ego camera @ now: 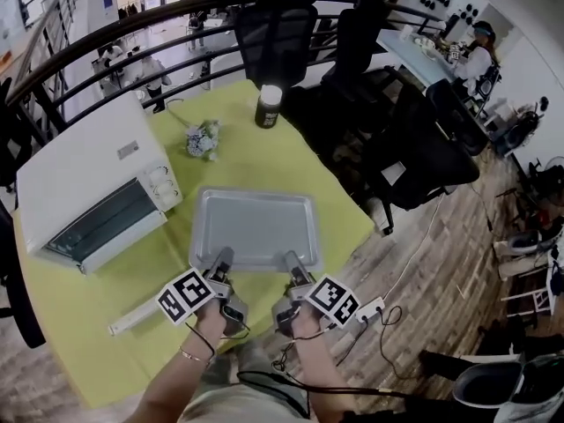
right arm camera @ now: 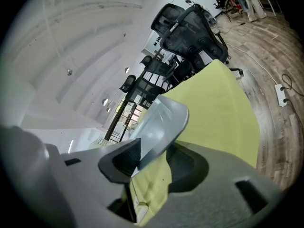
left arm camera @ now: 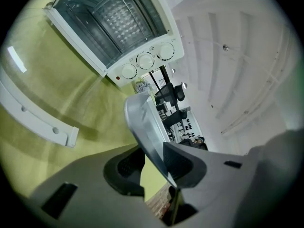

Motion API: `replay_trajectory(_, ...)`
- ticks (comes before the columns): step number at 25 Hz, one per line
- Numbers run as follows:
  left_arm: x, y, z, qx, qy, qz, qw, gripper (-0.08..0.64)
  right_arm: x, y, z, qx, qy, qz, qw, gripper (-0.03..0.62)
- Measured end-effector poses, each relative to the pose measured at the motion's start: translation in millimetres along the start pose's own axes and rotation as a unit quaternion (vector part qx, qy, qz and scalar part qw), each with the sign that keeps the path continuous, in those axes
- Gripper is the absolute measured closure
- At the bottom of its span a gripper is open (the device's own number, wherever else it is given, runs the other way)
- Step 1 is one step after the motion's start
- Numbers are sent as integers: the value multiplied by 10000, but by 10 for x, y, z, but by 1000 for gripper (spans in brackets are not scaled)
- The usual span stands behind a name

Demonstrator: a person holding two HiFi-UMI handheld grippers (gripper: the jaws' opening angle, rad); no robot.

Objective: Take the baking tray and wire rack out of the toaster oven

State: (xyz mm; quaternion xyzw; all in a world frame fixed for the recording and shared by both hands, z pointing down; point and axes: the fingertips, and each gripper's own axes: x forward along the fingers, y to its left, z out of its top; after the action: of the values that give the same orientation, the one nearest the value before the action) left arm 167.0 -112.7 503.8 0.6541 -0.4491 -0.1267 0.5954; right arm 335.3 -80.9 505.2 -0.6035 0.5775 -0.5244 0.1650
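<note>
Head view, baking tray (ego camera: 256, 226) over yellow-green tabletop (ego camera: 256, 152), wood floor (ego camera: 434, 258), black chairs (ego camera: 275, 23)

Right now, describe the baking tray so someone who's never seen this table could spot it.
On the yellow-green table, just right of the white oven, is the tray, its near edge clamped by the left gripper and the right gripper. It is the only flat grey metal rectangle; the jar and flowers beyond it are small.

Smooth matt metal baking tray (ego camera: 256, 226) on cloth table cover (ego camera: 256, 159).
</note>
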Motion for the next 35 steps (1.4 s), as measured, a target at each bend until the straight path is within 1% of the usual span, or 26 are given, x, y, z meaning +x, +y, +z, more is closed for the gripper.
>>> replay_trajectory(12, 716, 65, 350, -74, -220, 105, 9997, 447, 768, -54, 351, 19, 89, 40, 10000, 426)
replay_trajectory(18, 1038, 136, 456, -142, -294, 179, 9993, 446, 1092, -136, 491, 36, 126, 17, 9999, 426)
replay_trajectory(26, 1255, 274, 572, -241, -334, 309, 9987, 448, 1392, -202, 511, 65, 253, -32, 9997, 426)
replay_trajectory(35, 1422, 381, 638, -328, -331, 388, 9982, 448, 1601, -261, 534, 57, 312, -78, 9995, 426)
